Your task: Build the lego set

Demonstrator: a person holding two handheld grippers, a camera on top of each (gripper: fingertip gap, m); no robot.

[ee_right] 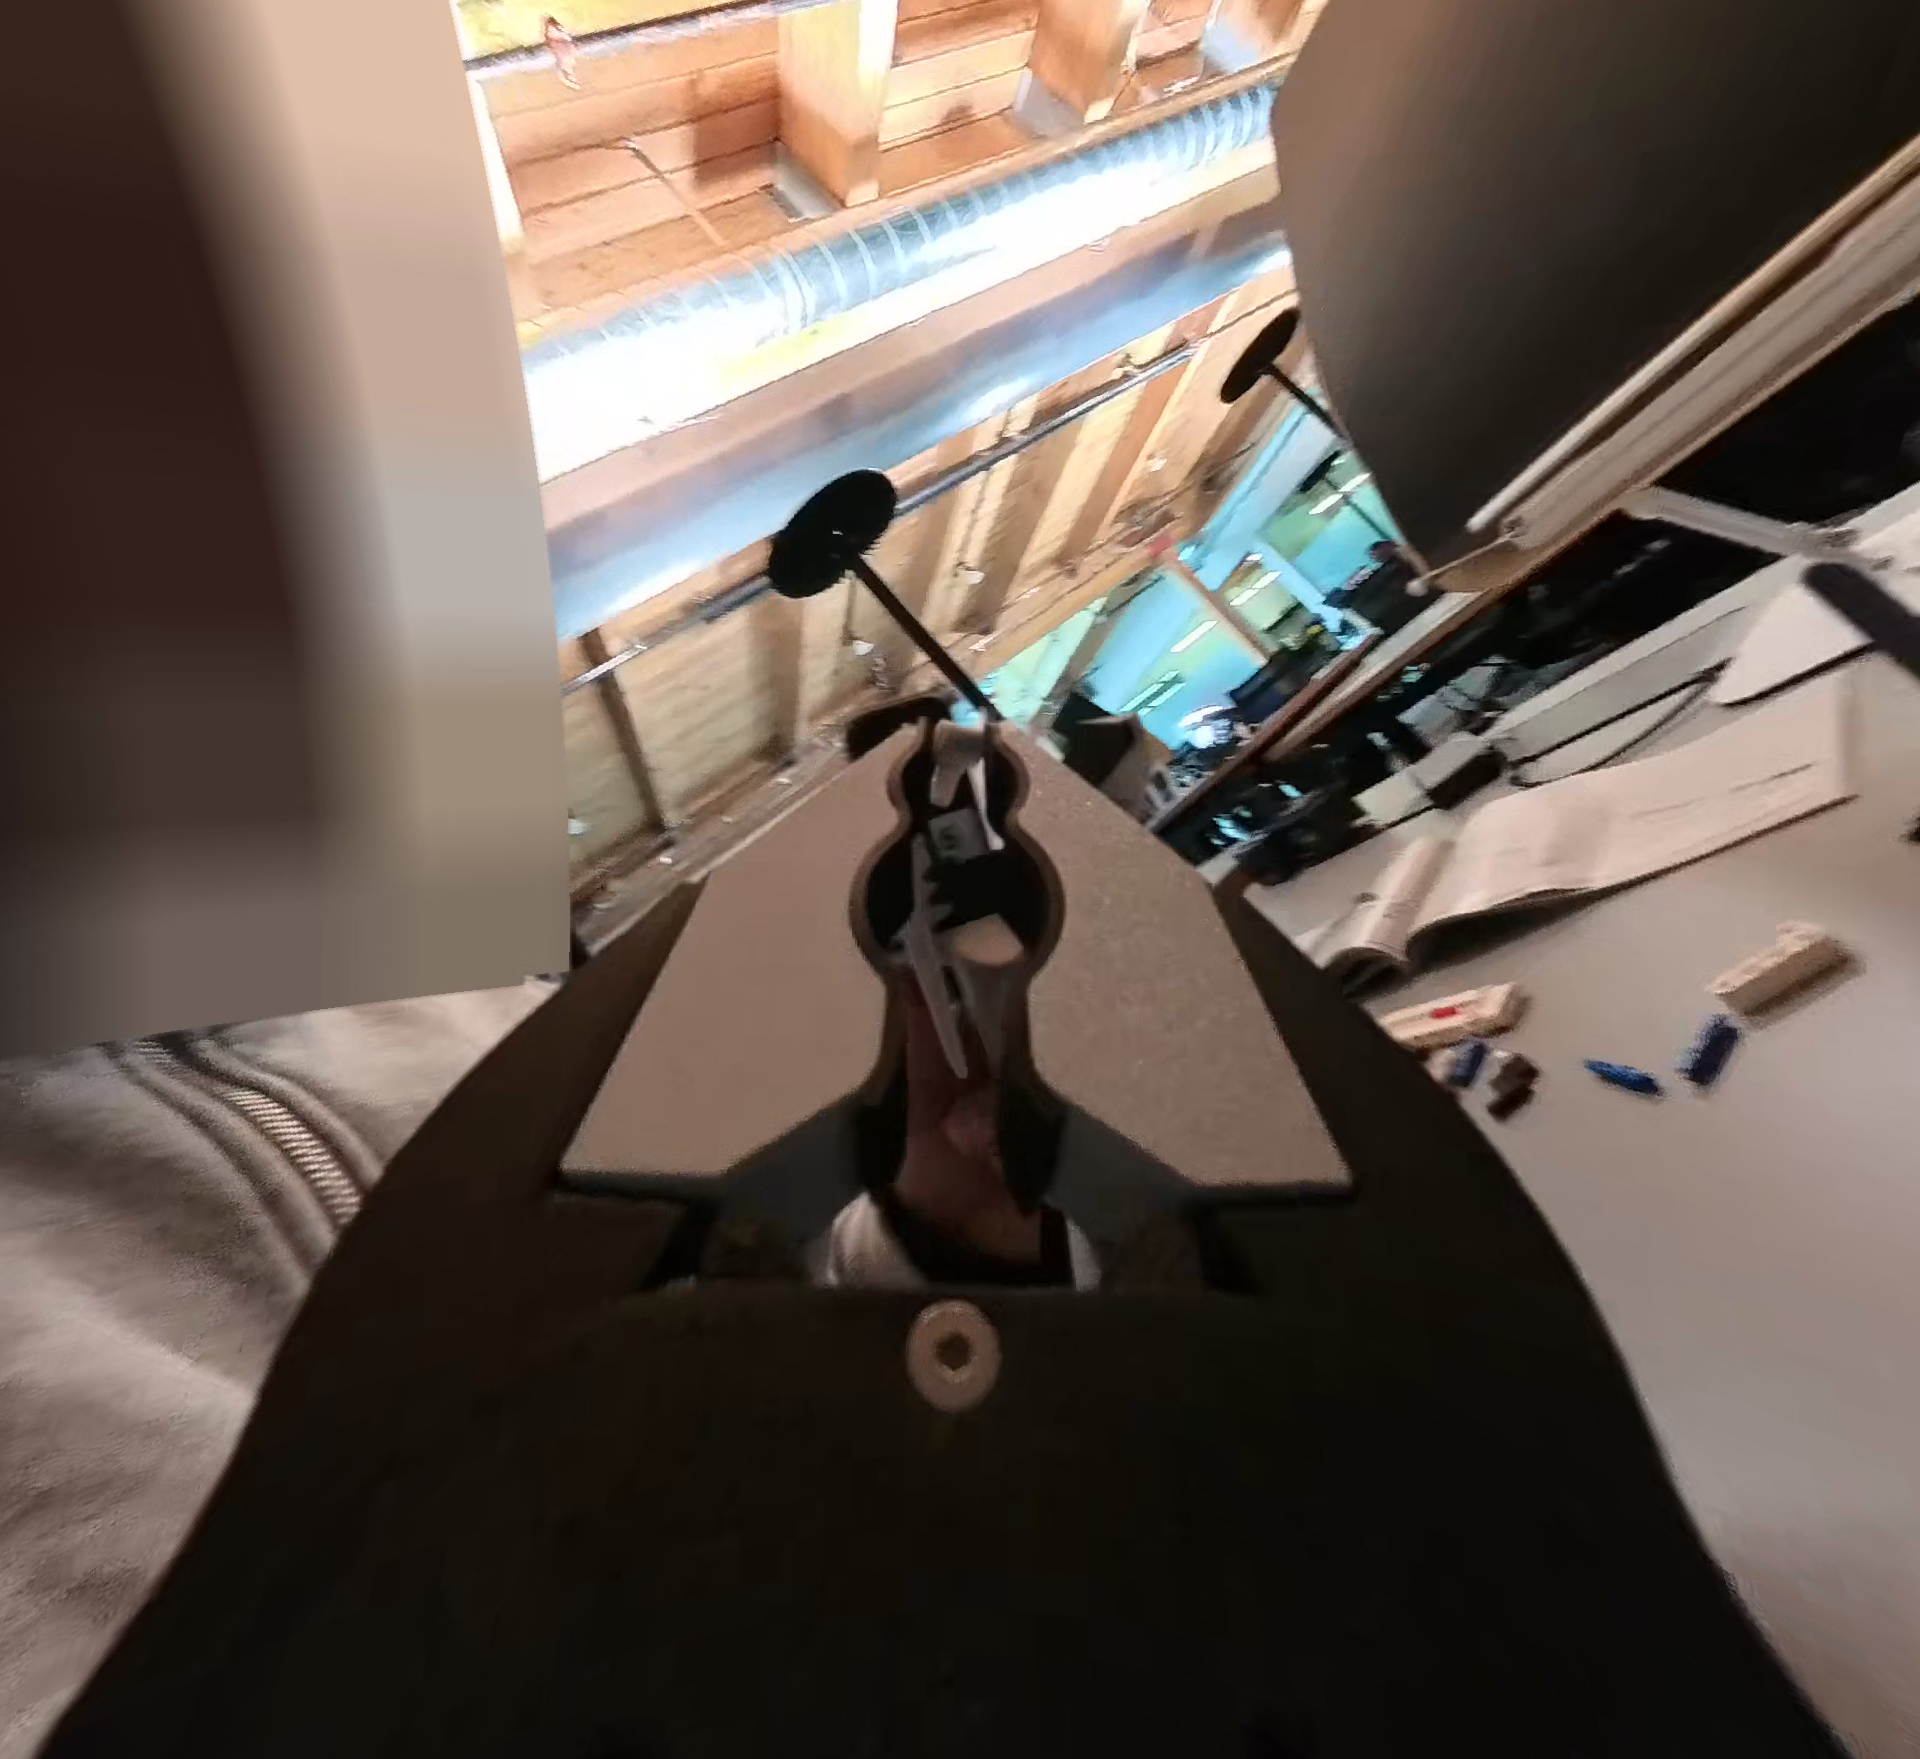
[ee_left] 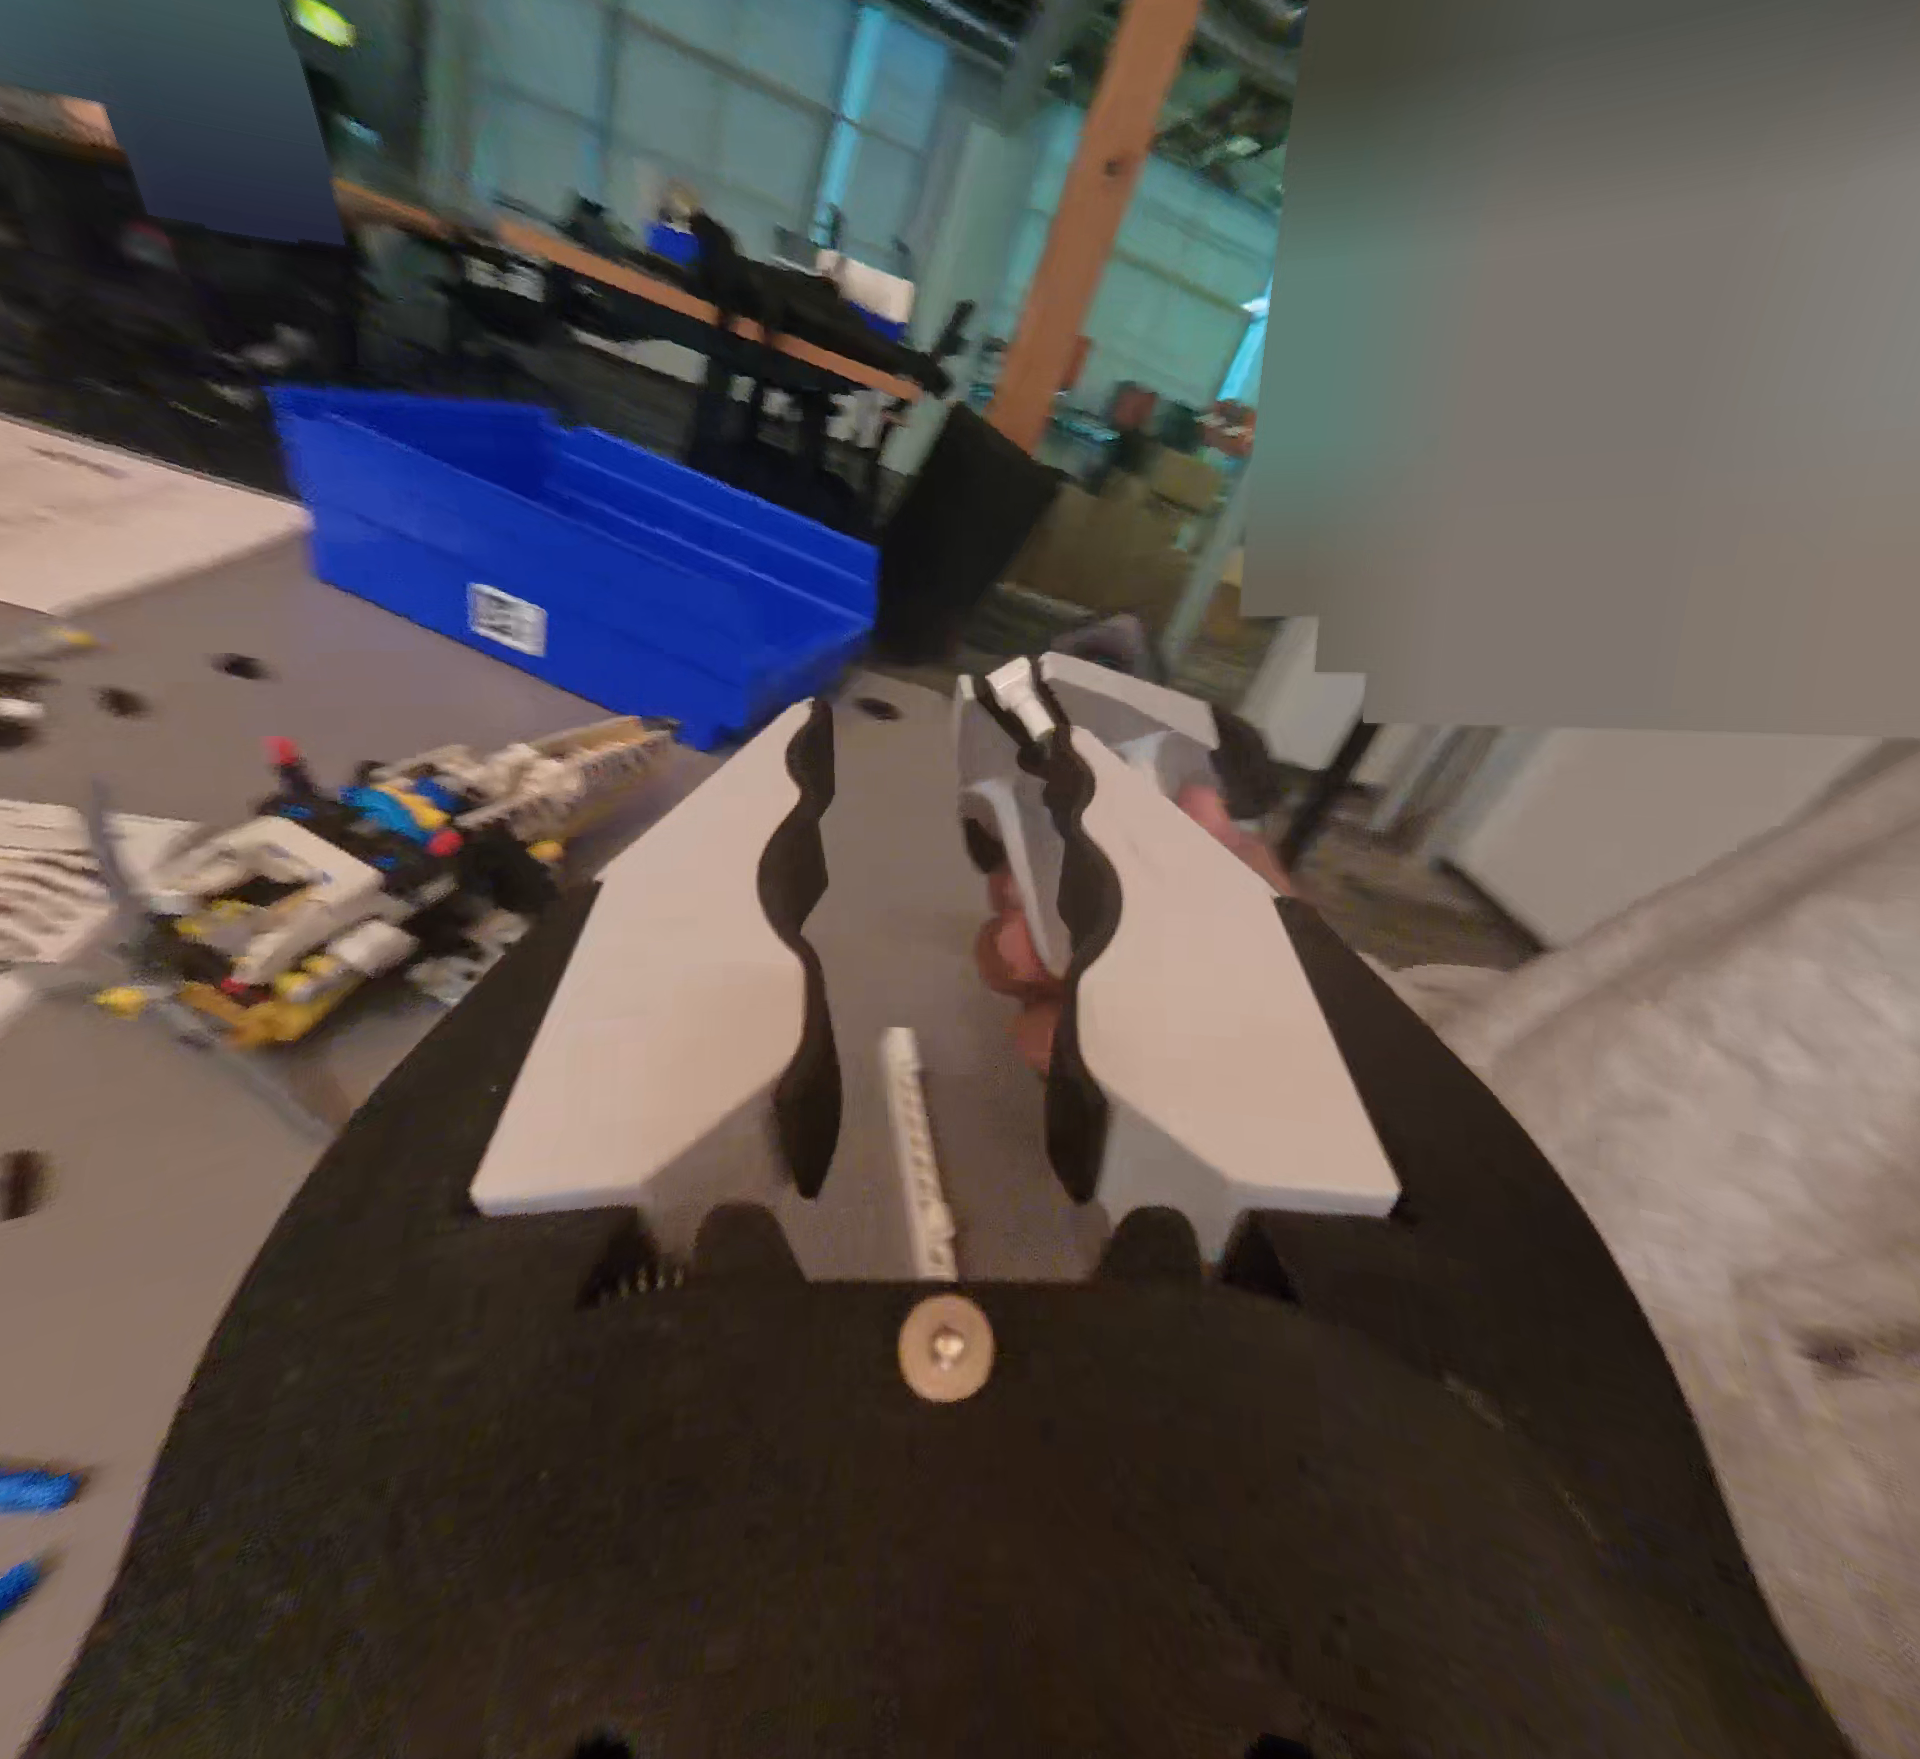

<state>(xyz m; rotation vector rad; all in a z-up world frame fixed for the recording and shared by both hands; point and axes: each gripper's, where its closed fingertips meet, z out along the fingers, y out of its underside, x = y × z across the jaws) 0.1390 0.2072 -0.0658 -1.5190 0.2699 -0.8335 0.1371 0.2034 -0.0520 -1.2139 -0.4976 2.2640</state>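
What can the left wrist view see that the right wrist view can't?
Only the left wrist view shows the half-built lego model, the blue bin behind it, and a pale lego beam lying on the table beneath the left gripper, whose jaws stand open.

Only the right wrist view shows the open instruction booklet, loose blue lego pins, and wooden ceiling beams.

Both show the right gripper, shut on a small white lego piece, and the grey table.

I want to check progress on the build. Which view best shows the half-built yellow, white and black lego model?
The left wrist view. The half-built yellow, white and black lego model lies there on the grey table, left of the open left gripper, though blurred. The right wrist view points up at the ceiling and misses it, showing only loose pieces.
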